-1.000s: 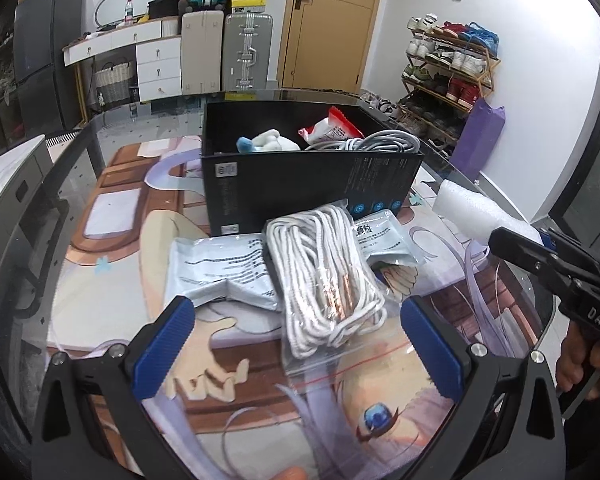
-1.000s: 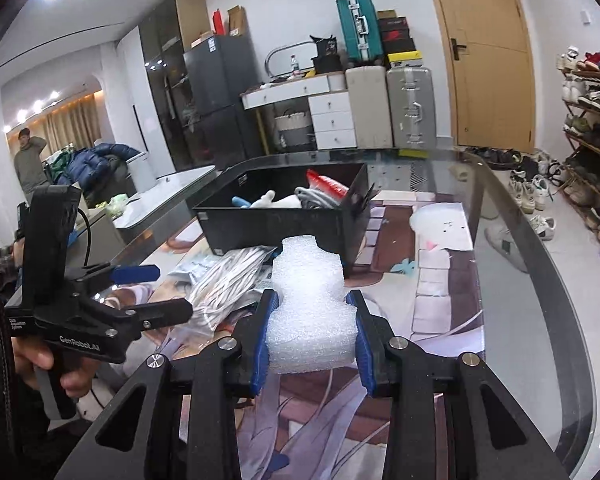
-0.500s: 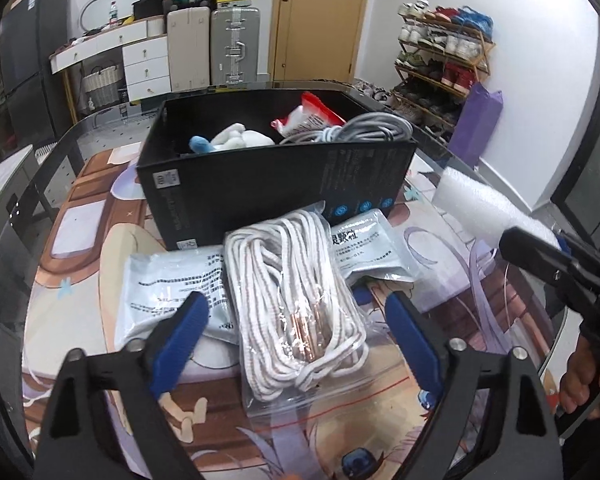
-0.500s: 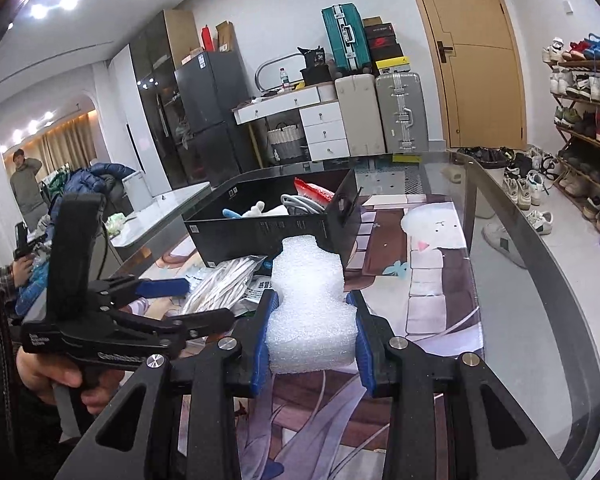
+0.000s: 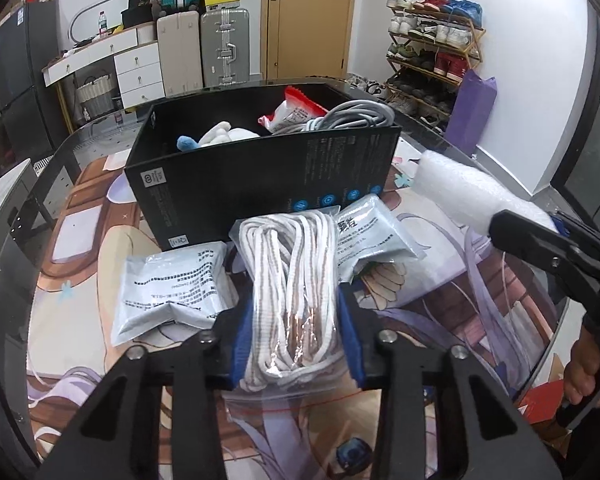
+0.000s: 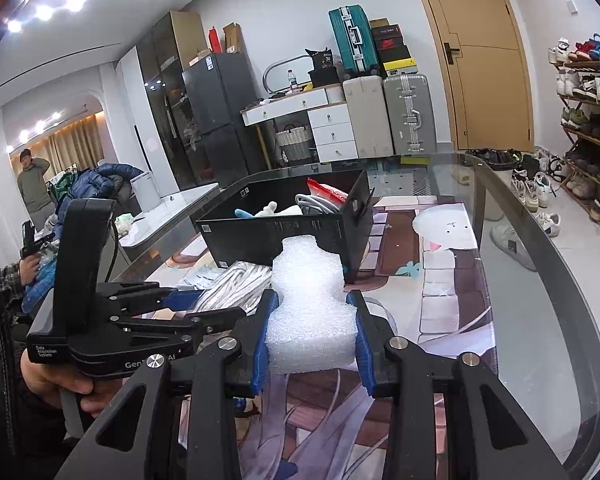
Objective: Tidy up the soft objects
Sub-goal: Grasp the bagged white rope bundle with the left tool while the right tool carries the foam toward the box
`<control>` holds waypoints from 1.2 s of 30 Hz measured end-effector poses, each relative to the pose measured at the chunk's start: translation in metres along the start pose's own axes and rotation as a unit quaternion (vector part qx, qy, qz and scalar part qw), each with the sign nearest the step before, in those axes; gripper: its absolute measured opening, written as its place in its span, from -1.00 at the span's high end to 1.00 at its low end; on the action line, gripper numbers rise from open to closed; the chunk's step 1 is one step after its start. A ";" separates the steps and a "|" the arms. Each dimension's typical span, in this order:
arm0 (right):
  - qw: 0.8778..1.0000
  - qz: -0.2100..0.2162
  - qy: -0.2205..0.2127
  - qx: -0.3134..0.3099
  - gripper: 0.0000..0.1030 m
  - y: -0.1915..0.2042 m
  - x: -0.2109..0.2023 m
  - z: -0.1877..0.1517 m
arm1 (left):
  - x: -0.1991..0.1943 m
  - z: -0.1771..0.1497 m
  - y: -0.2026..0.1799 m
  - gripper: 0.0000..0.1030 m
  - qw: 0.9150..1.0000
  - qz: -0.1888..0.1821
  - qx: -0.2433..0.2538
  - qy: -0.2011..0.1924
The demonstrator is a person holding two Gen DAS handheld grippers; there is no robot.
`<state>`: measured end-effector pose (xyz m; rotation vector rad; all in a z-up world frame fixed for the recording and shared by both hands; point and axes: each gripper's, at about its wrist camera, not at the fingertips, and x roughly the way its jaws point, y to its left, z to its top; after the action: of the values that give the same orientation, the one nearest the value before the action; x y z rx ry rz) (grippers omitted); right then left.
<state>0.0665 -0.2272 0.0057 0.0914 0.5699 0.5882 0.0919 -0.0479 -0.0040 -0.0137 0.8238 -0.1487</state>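
Observation:
A clear zip bag of coiled white rope [image 5: 296,292] lies on the printed mat in front of the black box [image 5: 260,184]. My left gripper [image 5: 296,340] straddles the bag; its jaws are closing and the blue pads press on both sides of the coil. From the right wrist view the same rope bag [image 6: 236,284] shows beside the left gripper [image 6: 204,304]. My right gripper [image 6: 312,344] is shut on a white foam block [image 6: 312,312], held above the mat near the box's corner. The foam block [image 5: 460,192] juts in from the right in the left wrist view.
Two grey foil packets [image 5: 172,284] [image 5: 372,236] flank the rope bag. The box holds a white and blue plush [image 5: 220,136], a red and white packet [image 5: 296,108] and a grey cable [image 5: 352,116]. The glass table's edge [image 6: 540,264] curves on the right. A person [image 6: 34,188] stands far back left.
My left gripper moved forward over the rope bag and its jaws came in from wide open onto the coil. The right gripper kept still with the foam block.

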 end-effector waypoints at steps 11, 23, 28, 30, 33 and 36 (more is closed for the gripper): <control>1.000 0.001 -0.009 -0.002 0.31 0.002 -0.002 0.000 | -0.025 -0.001 0.006 0.31 0.999 -0.019 -0.012 -0.025; 1.000 0.006 -0.013 -0.003 0.31 0.007 -0.005 0.002 | -0.057 0.018 0.027 0.31 0.997 -0.027 -0.040 -0.054; 1.000 0.002 -0.016 -0.007 0.31 0.014 -0.004 0.012 | -0.061 0.032 0.033 0.31 0.997 -0.028 -0.043 -0.060; 1.000 0.001 -0.015 -0.012 0.31 0.019 -0.003 0.018 | -0.061 0.037 0.036 0.31 0.997 -0.025 -0.045 -0.063; 1.000 -0.005 -0.009 -0.020 0.31 0.026 0.000 0.030 | -0.061 0.044 0.042 0.31 0.996 -0.025 -0.051 -0.068; 0.999 -0.015 -0.002 -0.030 0.32 0.033 0.005 0.043 | -0.059 0.053 0.049 0.31 0.996 -0.021 -0.055 -0.069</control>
<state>0.0761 -0.1942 0.0473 0.0278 0.5488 0.5758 0.0974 0.0065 0.0711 -0.1439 0.6936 -0.1408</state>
